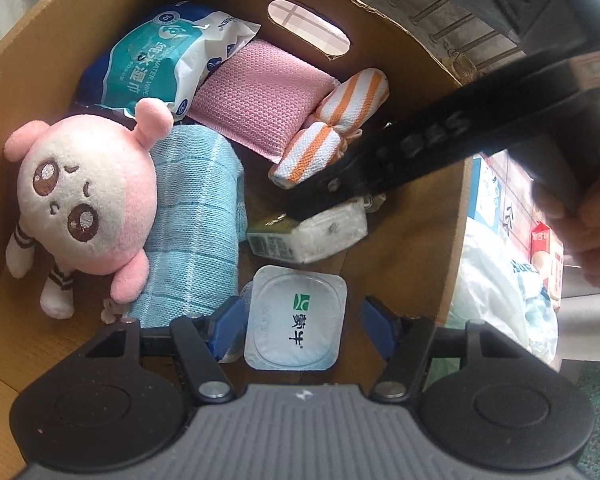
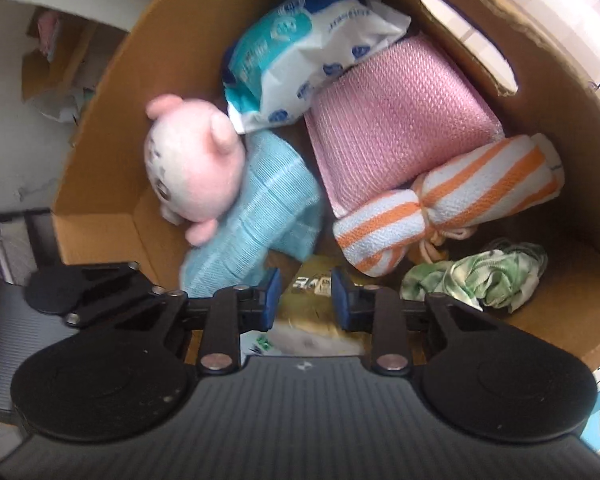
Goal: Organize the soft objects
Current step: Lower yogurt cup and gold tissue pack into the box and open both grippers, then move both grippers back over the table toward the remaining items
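Note:
In the left wrist view a cardboard box (image 1: 28, 60) holds a pink plush toy (image 1: 80, 200), a blue towel (image 1: 196, 216), a pink cloth (image 1: 256, 96), an orange-striped towel (image 1: 332, 124) and a wipes pack (image 1: 168, 56). My left gripper (image 1: 302, 320) is open around a foil-lidded yogurt cup (image 1: 296, 316); a gap shows at its right pad. My right gripper (image 2: 306, 296) reaches in from the right, shut on a small drink carton (image 2: 306, 284). The same carton (image 1: 312, 236) lies just beyond the cup. A crumpled green-and-white cloth (image 2: 476, 276) sits to the right.
The box's far wall has a handle cutout (image 1: 308, 28). A hand (image 1: 580, 220) holds the right gripper over the box's right wall. Plastic bags and packages (image 1: 500, 280) lie outside that wall. In the right wrist view, another open box (image 2: 56, 64) stands far left.

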`<state>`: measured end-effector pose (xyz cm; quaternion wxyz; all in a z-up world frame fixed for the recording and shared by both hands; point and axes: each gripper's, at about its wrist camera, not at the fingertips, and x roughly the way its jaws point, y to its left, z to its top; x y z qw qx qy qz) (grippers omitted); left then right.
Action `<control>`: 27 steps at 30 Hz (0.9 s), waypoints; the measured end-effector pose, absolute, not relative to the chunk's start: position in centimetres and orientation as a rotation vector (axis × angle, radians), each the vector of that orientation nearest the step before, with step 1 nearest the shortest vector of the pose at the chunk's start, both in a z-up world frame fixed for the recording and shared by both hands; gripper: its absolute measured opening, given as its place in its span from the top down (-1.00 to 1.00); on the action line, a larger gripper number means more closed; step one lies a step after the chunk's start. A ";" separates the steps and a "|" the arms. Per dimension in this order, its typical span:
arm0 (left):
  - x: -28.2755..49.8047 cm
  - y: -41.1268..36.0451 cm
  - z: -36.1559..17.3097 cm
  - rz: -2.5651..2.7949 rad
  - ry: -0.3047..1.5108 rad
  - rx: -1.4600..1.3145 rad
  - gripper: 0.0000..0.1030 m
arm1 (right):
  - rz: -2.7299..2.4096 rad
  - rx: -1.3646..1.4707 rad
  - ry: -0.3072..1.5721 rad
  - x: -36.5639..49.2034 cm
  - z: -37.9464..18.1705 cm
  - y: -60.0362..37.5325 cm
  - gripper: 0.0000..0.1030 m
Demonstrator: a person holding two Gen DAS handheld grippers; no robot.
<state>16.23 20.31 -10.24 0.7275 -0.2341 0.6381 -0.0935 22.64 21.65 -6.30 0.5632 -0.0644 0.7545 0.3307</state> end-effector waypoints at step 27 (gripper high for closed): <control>14.8 17.5 -2.1 -0.013 1.166 -0.441 -0.68 | 0.729 0.474 1.326 19.9 4.7 9.9 -0.72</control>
